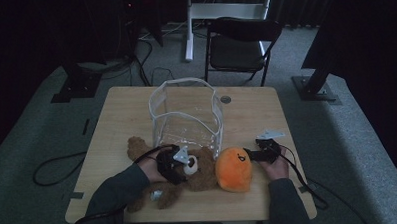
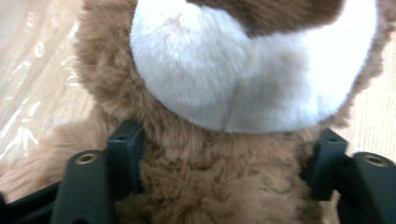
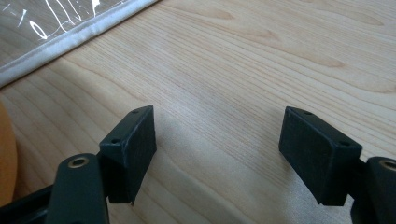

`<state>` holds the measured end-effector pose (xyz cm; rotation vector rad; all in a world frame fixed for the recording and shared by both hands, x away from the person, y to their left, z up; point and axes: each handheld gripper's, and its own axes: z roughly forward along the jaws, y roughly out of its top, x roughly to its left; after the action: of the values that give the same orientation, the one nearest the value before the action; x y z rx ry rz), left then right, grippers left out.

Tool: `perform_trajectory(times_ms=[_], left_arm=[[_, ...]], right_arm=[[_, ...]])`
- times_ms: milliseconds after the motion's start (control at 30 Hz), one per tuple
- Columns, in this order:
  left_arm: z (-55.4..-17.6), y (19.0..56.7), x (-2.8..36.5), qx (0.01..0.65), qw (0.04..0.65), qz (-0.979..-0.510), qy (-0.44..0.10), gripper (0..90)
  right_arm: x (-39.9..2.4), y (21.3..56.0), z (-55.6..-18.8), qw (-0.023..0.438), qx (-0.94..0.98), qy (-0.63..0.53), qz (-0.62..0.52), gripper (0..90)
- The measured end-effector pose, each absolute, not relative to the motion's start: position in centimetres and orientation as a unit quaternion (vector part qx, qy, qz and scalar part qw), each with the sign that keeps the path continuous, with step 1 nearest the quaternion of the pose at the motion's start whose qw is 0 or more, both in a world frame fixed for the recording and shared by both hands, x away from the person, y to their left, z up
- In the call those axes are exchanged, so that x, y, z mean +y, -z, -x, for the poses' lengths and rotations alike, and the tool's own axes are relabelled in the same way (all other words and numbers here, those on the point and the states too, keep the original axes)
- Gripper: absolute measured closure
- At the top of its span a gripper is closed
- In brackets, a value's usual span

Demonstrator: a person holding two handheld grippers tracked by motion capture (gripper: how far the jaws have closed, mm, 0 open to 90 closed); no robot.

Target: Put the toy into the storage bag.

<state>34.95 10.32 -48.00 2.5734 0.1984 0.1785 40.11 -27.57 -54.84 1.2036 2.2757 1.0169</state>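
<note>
Dim room, grey carpet, black folding chair (image 1: 238, 46) at upper centre of the high view, cables on the floor at left. Light wooden table (image 1: 121, 112) takes the middle of the frame. Clear plastic bag (image 1: 186, 115) with white trim stands open at table centre.

Lower left of centre: left forearm in a dark sleeve comes in from the bottom edge, angled up and right, left hand wrapped round the left gripper (image 1: 174, 163), which lies low over the brown teddy bear (image 1: 201, 167). Bear sprawls on its back along the near table edge, just in front of the bag, one limb reaching to the upper left. Left gripper view, close up: both black jaws flank the bear's furry body, pads sunk into the fur on each side, white muzzle (image 2: 243, 70) right above. Grip on the bear.

Right of the bear, touching it: orange plush (image 1: 233, 169), round, dark mark on top. High view alone shows its whole shape; right gripper view catches an orange sliver at the left edge.

Lower right: right hand rests on the table, right gripper (image 1: 253, 154) pointing left, tips just beside the orange plush. Right gripper view: jaws stand apart over bare wood, nothing between them, bag's white trim (image 3: 70, 42) in the upper left corner.
</note>
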Motion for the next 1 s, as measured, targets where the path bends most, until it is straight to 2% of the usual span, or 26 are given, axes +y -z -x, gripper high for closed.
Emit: perform_trajectory(times_ms=[167, 400, 1000], left_arm=[[-34.6, 47.5, 11.4, 0.091, 0.304, -0.945, -0.086, 41.9], [-33.9, 46.5, 13.1, 0.112, 0.349, -0.925, -0.097, 45.9], [-33.0, 43.9, 16.4, 0.139, 0.475, -0.867, -0.061, 47.5]], right_arm=[[-27.6, 54.8, -40.1, 0.186, 0.808, -0.361, -0.428, 26.4], [-27.6, 54.8, -40.1, 0.185, 0.807, -0.361, -0.428, 26.4], [-27.6, 54.8, -40.1, 0.185, 0.807, -0.361, -0.428, 26.4]])
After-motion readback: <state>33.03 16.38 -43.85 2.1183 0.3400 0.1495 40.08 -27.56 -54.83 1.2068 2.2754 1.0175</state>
